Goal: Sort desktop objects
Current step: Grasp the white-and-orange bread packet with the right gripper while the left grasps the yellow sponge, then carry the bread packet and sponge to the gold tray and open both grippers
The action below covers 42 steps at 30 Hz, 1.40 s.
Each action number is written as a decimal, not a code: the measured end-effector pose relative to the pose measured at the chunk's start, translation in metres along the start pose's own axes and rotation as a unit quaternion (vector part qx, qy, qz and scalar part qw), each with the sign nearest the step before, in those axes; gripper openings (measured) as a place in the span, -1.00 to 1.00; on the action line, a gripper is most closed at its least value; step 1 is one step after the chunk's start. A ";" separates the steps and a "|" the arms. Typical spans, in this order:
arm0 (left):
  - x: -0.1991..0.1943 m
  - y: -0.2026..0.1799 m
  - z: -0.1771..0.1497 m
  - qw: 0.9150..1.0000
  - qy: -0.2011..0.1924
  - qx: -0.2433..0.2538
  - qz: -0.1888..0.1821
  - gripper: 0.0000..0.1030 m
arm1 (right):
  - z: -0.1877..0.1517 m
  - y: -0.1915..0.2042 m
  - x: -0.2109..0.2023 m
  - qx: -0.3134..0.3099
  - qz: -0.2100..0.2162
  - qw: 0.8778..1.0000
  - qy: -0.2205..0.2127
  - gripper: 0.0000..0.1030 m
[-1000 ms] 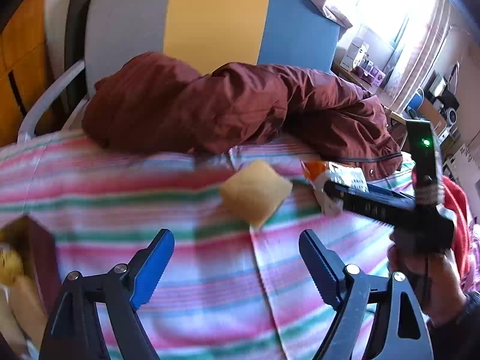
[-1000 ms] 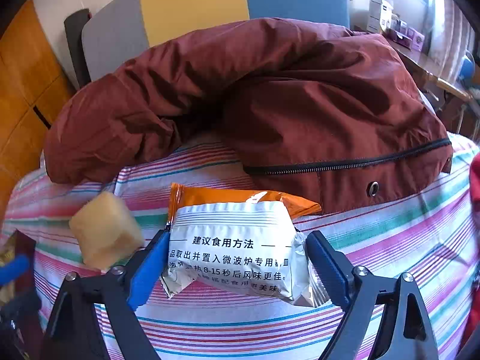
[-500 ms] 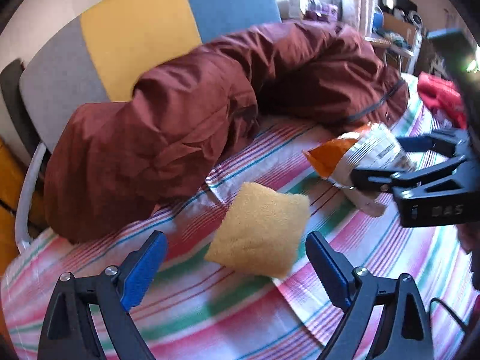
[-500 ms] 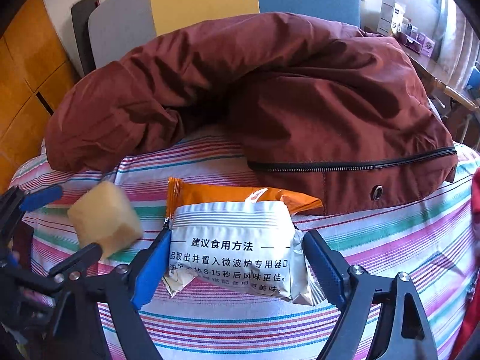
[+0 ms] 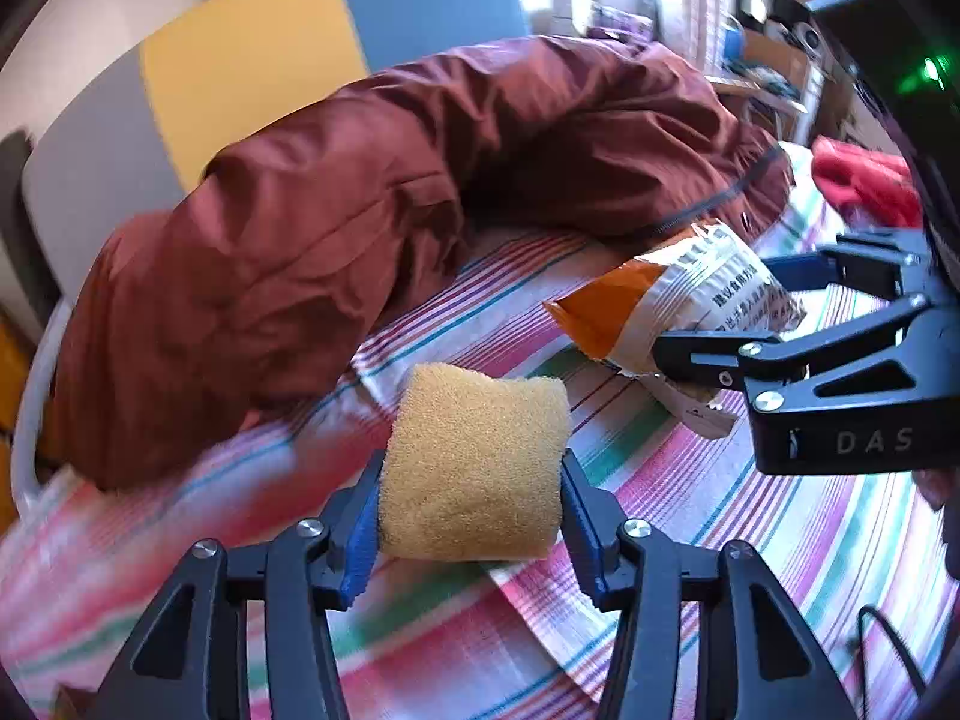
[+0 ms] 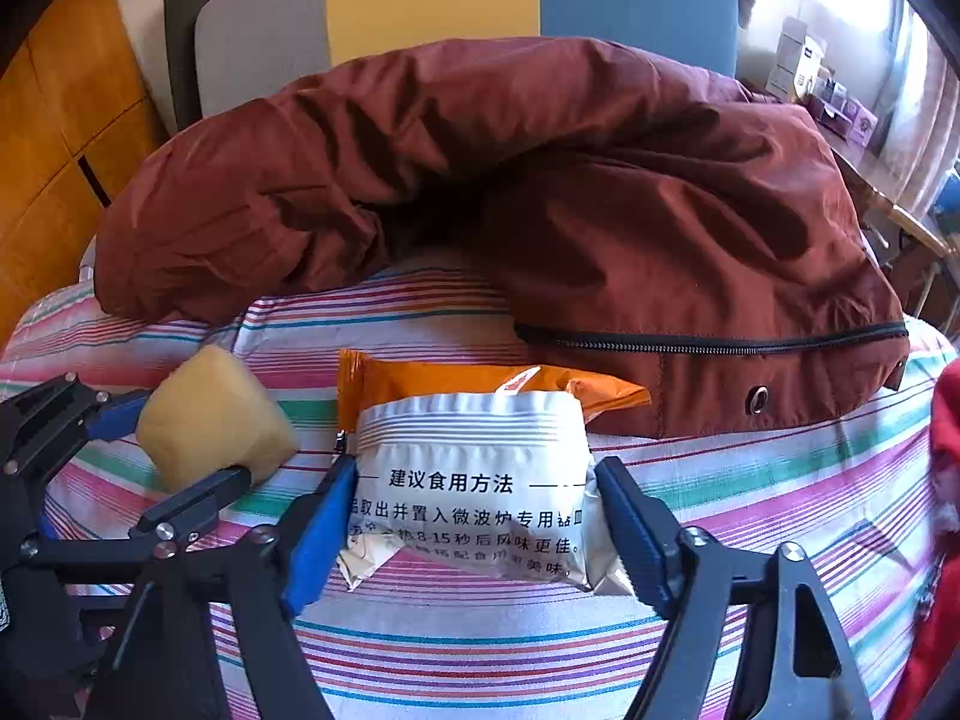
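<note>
Two tongs [image 5: 471, 516] [image 6: 474, 519] around sponge [image 5: 474, 462], packet [image 6: 474, 480]

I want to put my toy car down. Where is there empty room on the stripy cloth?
Bare cloth lies right of the snack packet, between it and the red cloth, below the brown jacket. More lies near the camera, below the packet. It is crowded on the left, where the sponge, both grippers and the packet bunch together.

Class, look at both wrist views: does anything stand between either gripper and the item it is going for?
Nothing visible does. The left gripper has closed its jaws onto the yellow sponge. The right gripper has its closing jaws either side of the snack packet.
</note>
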<state>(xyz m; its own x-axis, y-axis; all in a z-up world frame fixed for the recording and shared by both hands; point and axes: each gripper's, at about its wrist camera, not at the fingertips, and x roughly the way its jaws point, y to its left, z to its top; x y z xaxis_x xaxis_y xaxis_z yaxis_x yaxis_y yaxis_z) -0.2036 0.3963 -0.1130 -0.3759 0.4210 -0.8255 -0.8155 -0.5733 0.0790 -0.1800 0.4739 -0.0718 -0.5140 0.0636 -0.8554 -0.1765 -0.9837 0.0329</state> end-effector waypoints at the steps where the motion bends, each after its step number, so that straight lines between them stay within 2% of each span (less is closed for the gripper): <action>1: -0.002 0.002 -0.002 1.000 0.001 -0.012 -0.002 0.02 | 0.000 0.002 0.000 -0.003 -0.001 1.000 -0.001 0.46; 8: -0.043 0.005 -0.030 0.997 -0.016 -0.076 0.003 0.02 | -0.001 0.005 -0.005 -0.015 -0.002 1.000 -0.008 0.38; 12: -0.062 0.001 -0.035 0.995 -0.031 -0.095 0.011 0.02 | -0.005 0.008 -0.009 -0.022 -0.002 1.000 -0.012 0.35; 25: -0.155 0.012 -0.068 0.982 -0.092 -0.149 0.069 0.02 | -0.006 0.037 -0.041 -0.042 0.031 0.997 -0.051 0.32; 33: -0.208 0.031 -0.107 0.971 -0.109 -0.182 0.114 0.03 | -0.019 0.085 -0.070 -0.070 0.070 0.993 -0.062 0.32; 42: -0.258 0.063 -0.161 0.952 -0.123 -0.233 0.156 0.03 | -0.046 0.160 -0.120 -0.100 0.128 0.983 -0.089 0.32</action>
<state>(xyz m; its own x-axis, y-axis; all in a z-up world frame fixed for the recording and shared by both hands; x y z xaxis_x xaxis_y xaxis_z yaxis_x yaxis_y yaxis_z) -0.0873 0.1387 0.0151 -0.7064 0.2972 -0.6424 -0.3840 -0.9233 -0.0049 -0.1083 0.3011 0.0126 -0.6612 -0.1800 -0.7283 0.1381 -0.9834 0.1177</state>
